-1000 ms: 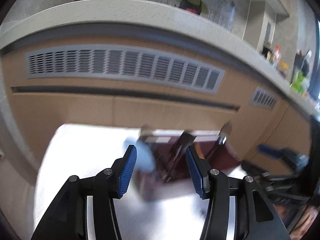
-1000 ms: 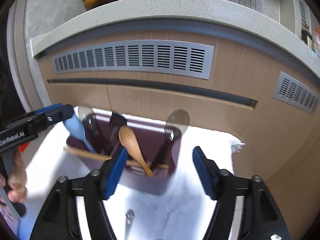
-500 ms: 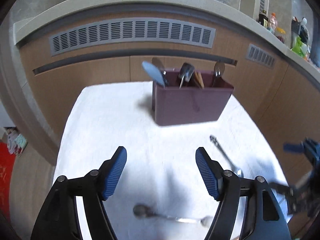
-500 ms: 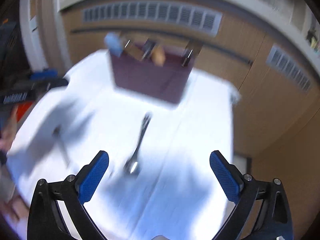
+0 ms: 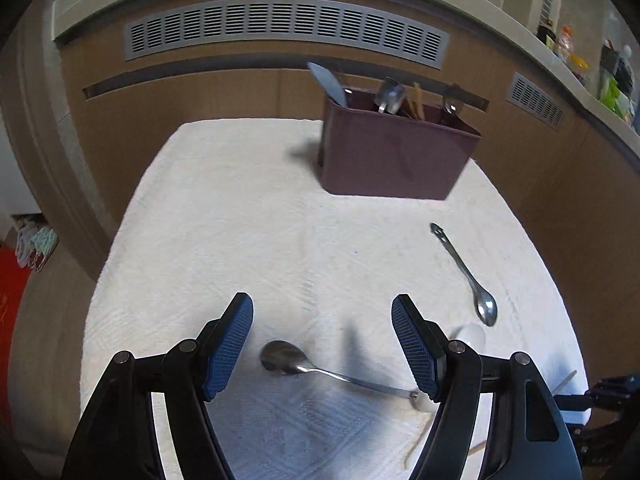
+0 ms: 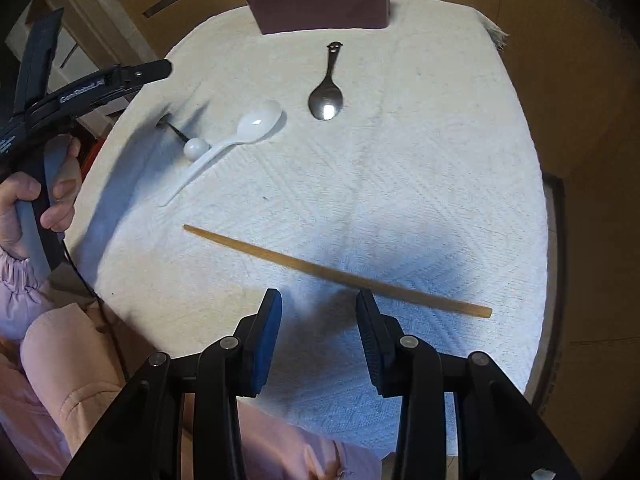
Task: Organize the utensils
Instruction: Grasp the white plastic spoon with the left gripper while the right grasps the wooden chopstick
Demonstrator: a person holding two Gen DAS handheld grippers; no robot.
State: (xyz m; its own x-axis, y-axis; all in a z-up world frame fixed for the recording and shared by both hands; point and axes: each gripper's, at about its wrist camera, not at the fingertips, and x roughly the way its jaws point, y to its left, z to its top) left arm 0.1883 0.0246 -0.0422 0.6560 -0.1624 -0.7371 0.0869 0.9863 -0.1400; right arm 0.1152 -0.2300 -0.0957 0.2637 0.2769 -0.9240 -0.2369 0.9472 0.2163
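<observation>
Now lower the right claw (image 6: 318,300), jaws closing but still apart, squarely across the chopstick (image 6: 336,272); left claw (image 5: 322,344) stands apart, empty.

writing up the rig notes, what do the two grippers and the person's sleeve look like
Both grippers, left and right, are black frames with silver pivot bolts and blue ribbed finger pads. The left one's body bears white lettering. The sleeve is pale pink with a gathered cuff.

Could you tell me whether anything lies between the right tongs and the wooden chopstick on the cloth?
Nothing visible does. The right tongs, which have just been closing with nothing between them, hang over bare white cloth just short of the wooden chopstick; the spoons lie farther off.
</observation>
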